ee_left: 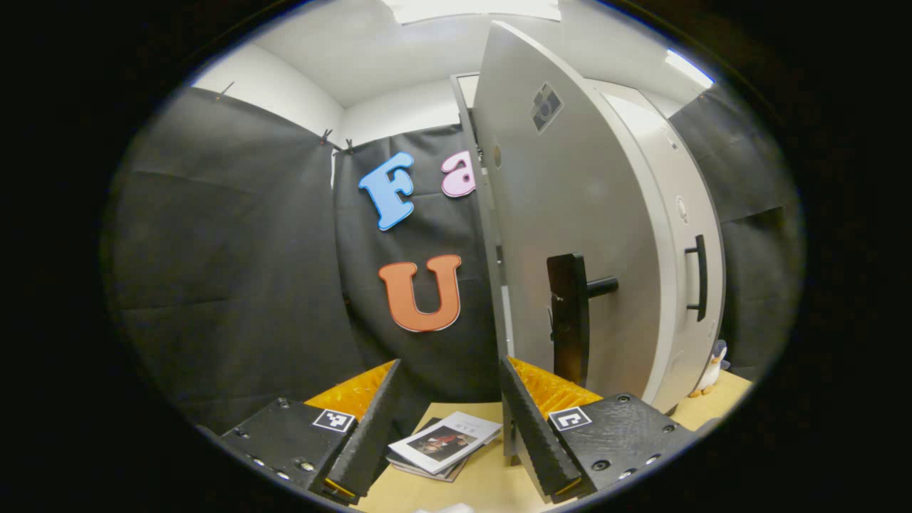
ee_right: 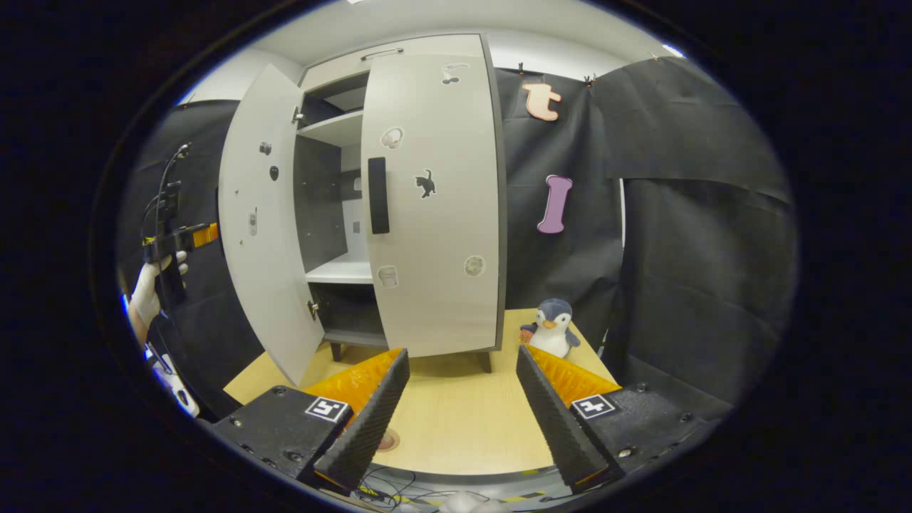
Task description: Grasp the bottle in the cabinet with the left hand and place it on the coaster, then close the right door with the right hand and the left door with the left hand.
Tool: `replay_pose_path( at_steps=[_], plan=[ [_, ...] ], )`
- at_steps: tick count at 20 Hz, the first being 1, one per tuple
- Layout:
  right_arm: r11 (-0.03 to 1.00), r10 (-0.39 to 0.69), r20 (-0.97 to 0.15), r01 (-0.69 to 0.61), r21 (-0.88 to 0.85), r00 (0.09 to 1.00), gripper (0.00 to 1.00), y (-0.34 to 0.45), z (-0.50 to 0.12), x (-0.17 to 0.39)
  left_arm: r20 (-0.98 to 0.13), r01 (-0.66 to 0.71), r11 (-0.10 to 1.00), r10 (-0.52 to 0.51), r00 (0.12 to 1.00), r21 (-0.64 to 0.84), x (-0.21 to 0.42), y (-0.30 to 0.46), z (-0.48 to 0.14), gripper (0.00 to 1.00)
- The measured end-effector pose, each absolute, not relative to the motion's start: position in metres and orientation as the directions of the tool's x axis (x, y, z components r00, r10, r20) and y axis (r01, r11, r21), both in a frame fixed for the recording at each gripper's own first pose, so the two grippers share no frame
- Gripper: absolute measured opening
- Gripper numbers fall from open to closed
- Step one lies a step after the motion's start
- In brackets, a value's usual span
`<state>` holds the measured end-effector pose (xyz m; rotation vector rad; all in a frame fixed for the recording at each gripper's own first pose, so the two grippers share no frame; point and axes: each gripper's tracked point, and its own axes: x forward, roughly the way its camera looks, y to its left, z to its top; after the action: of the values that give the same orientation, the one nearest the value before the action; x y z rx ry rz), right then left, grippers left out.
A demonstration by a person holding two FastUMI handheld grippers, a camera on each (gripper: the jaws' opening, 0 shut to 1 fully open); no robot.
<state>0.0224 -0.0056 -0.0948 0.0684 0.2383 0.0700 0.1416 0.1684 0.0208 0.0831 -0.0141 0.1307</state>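
Cabinet [ee_right: 427,214]: right door [ee_right: 434,199] closed, left door [ee_right: 260,221] ajar; left gripper [ee_left: 449,420] and right gripper [ee_right: 462,410] both spread wide, empty.

- No word or number can be read.
- Magazine [ee_left: 445,442] beside the cabinet [ee_right: 320,203]: cover print too small to read.
- Cabinet's right door [ee_right: 434,214]: picture stickers, among them a cat sticker [ee_right: 425,184], with no words.
- Left gripper [ee_left: 450,363] and right gripper [ee_right: 462,349], in front of the cabinet: a square coded marker [ee_left: 333,420] on each finger mount.

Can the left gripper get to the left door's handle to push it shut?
Probably yes. The left gripper is open, and the left door stands ajar just ahead, its handle in plain sight with nothing between.
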Motion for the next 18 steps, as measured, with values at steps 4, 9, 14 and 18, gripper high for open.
replay_pose_path(
  at_steps=[4,9,14,18],
  plan=[
    [0.994,0.085,-0.227,-0.067,0.086,0.970,0.99,-0.017,-0.093,0.024,0.008,-0.107,0.992,0.107,0.994,0.062,0.147,0.142,0.021,0.86],
    [0.993,0.090,-0.219,-0.072,0.091,0.971,0.99,-0.030,-0.087,0.031,0.006,-0.029,0.997,0.029,1.000,0.075,0.162,0.092,0.024,0.83],
    [0.994,0.083,-0.204,-0.065,0.093,0.975,0.99,-0.036,-0.079,0.033,-0.029,0.045,0.999,-0.045,0.999,0.021,0.167,0.054,0.020,0.97],
    [0.993,0.074,-0.176,-0.057,0.101,0.982,0.99,-0.037,-0.066,0.040,-0.051,0.071,0.997,-0.071,0.996,0.009,0.144,0.041,0.021,0.97]
  ],
)
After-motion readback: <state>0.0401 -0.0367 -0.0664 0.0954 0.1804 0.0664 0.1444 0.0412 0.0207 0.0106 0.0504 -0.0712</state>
